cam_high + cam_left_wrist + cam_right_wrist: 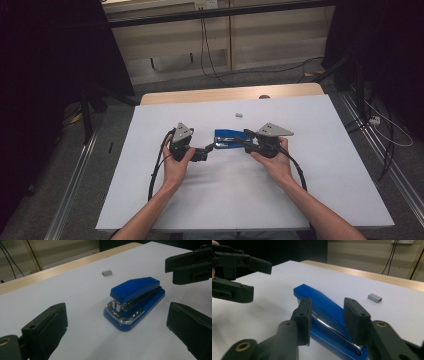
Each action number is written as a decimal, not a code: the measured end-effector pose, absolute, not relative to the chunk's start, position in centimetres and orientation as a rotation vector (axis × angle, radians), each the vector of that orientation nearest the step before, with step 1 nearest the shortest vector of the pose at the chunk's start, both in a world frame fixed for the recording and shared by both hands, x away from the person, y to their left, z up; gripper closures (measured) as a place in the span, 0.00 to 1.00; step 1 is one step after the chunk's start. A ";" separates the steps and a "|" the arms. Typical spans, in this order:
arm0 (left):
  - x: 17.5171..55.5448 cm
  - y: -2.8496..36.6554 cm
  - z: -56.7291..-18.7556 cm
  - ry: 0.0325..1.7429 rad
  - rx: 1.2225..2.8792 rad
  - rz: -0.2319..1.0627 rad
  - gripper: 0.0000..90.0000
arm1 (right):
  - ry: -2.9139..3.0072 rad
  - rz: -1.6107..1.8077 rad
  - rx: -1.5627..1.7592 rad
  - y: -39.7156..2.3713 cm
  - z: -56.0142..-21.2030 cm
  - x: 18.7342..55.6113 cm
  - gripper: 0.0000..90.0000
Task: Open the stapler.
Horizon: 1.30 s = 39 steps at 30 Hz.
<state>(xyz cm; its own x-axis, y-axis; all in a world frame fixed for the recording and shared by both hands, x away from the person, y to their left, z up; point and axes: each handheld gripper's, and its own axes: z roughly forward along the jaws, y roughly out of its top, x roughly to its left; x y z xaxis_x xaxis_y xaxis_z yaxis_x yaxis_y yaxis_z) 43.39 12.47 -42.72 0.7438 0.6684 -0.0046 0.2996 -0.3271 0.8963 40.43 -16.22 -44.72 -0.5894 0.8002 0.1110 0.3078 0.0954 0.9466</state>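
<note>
Where it lies flat, stapler [329,315] between right gripper's [329,321] jaws.

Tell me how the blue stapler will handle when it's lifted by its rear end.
The stapler looks rigid, with a glossy plastic shell, so the right gripper may slip on it. Its chrome metal front suggests weight forward, so it would probably tip nose-down. The hinged top could press shut if squeezed from above.
</note>
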 end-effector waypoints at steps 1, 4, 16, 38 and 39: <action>43.4 12.5 -42.7 0.732 1.924 0.453 0.05 | 1.947 1.530 1.094 -16.3 -44.6 40.5 0.70; 43.4 12.5 -42.6 0.727 1.924 0.455 0.05 | 1.940 1.528 1.087 -16.3 -44.6 40.6 0.77; 43.6 12.7 -42.8 0.756 1.939 0.457 0.07 | 2.035 1.549 1.031 -15.0 -44.2 40.9 1.00; 44.3 12.4 -43.4 0.828 1.926 0.438 0.47 | 2.143 1.511 0.981 -12.8 -44.7 42.2 1.00; 44.4 12.5 -43.5 0.815 1.937 0.428 0.55 | 2.148 1.504 0.983 -12.7 -44.7 42.4 1.00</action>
<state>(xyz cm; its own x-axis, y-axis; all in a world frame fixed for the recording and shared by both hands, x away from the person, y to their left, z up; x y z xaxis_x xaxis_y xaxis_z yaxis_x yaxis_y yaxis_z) 44.44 12.46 -43.47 0.7156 0.6974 -0.0409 0.3617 -0.3197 0.8758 42.36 -12.67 -44.69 -0.7030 0.7027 0.1095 0.3430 0.2001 0.9178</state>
